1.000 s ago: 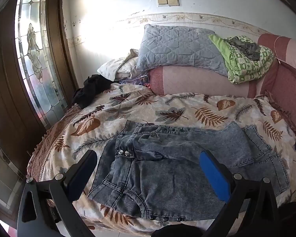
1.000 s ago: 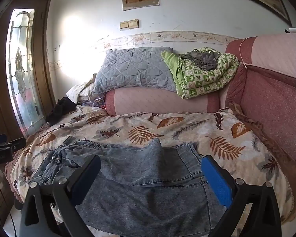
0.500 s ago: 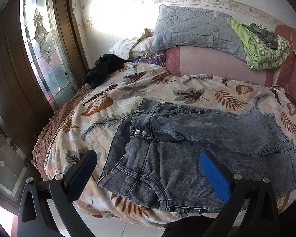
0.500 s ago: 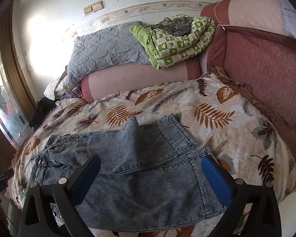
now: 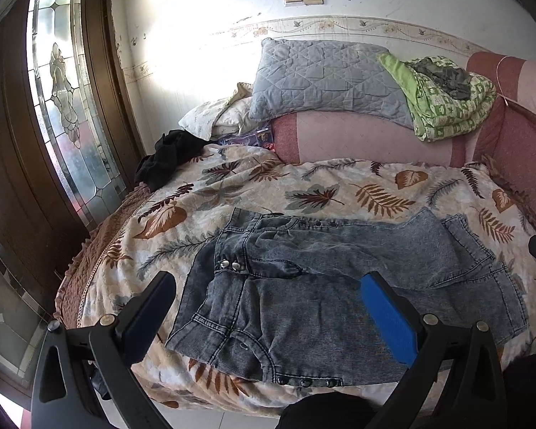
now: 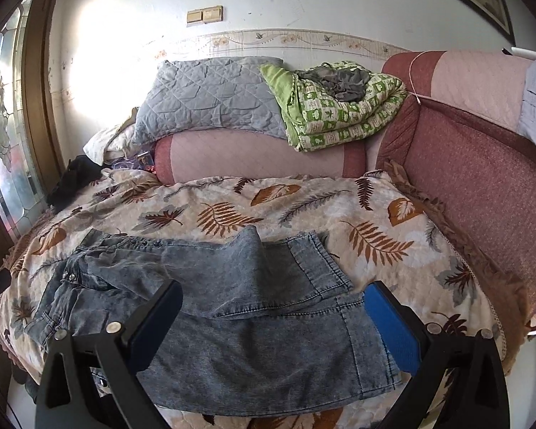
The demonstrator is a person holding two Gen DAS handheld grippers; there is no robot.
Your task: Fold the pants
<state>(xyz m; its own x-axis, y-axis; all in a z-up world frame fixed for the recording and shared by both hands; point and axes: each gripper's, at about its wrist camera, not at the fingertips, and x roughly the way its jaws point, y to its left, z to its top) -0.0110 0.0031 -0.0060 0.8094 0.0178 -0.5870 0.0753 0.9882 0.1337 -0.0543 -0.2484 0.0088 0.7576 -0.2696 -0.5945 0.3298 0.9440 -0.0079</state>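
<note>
Grey-blue denim pants (image 5: 321,286) lie flat near the front edge of the bed, waistband to the left, leg hems to the right. One leg lies partly over the other. My left gripper (image 5: 268,307) hovers open above the waist end, nothing between its fingers. The pants (image 6: 232,304) also fill the lower part of the right wrist view. My right gripper (image 6: 271,318) hangs open over the leg-hem end, holding nothing. A dark bit of the right gripper shows at the right edge of the left wrist view.
A leaf-patterned bedspread (image 5: 303,193) covers the bed. At the head stand a pink bolster (image 5: 368,139), a grey quilted pillow (image 5: 325,78) and a folded green blanket (image 5: 446,107). Black clothing (image 5: 168,157) lies at the far left corner. A stained-glass door (image 5: 64,107) is left; padded red side (image 6: 482,178) right.
Both grippers tilted down toward the pants half a second ago and have since tilted back up, so more wall shows again. The pants have not moved. Both grippers stayed open.
</note>
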